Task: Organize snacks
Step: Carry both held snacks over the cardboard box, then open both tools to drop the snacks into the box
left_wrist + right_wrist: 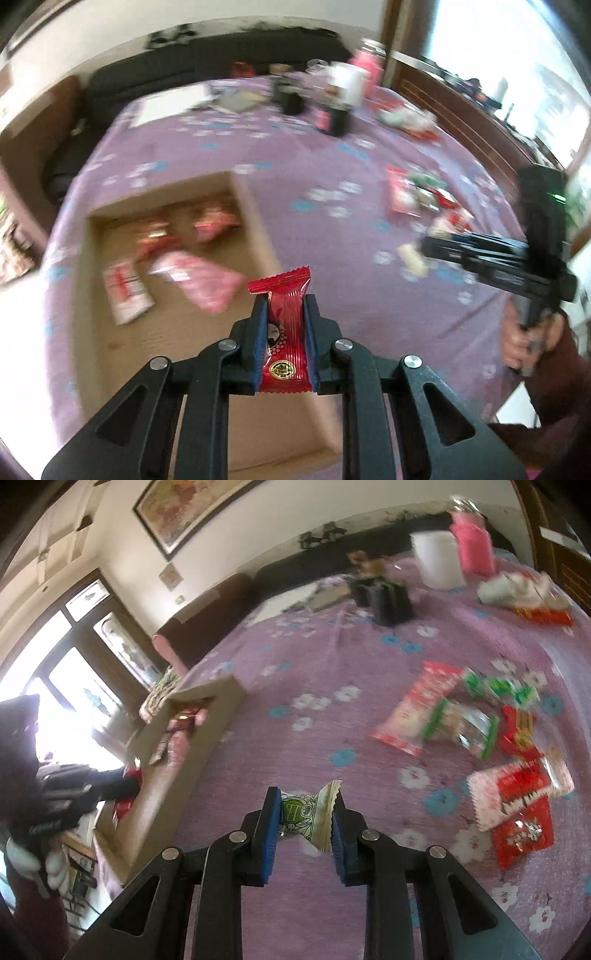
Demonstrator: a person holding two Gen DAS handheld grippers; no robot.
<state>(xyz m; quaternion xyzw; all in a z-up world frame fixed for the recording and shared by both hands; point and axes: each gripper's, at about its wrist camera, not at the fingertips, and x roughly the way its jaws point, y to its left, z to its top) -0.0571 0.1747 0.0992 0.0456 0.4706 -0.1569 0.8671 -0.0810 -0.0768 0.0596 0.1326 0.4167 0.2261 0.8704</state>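
Note:
My left gripper [284,306] is shut on a red snack packet [284,332] and holds it above the near right edge of an open cardboard box [255,206] with several red and pink snack packets [199,280] inside. My right gripper [304,805] is shut on a green and cream wrapped candy [308,816] above the purple tablecloth [295,657]. The box also shows in the right wrist view [207,716], to the left, with the left gripper [122,786] over it. The right gripper also shows in the left wrist view [428,243], at the right.
A pile of loose snack packets [461,716] lies on the cloth right of the right gripper. Further back stand a black holder [391,598], a white tub [437,559], a pink bottle [472,546] and more packets [528,598]. A dark sofa [207,62] stands behind the table.

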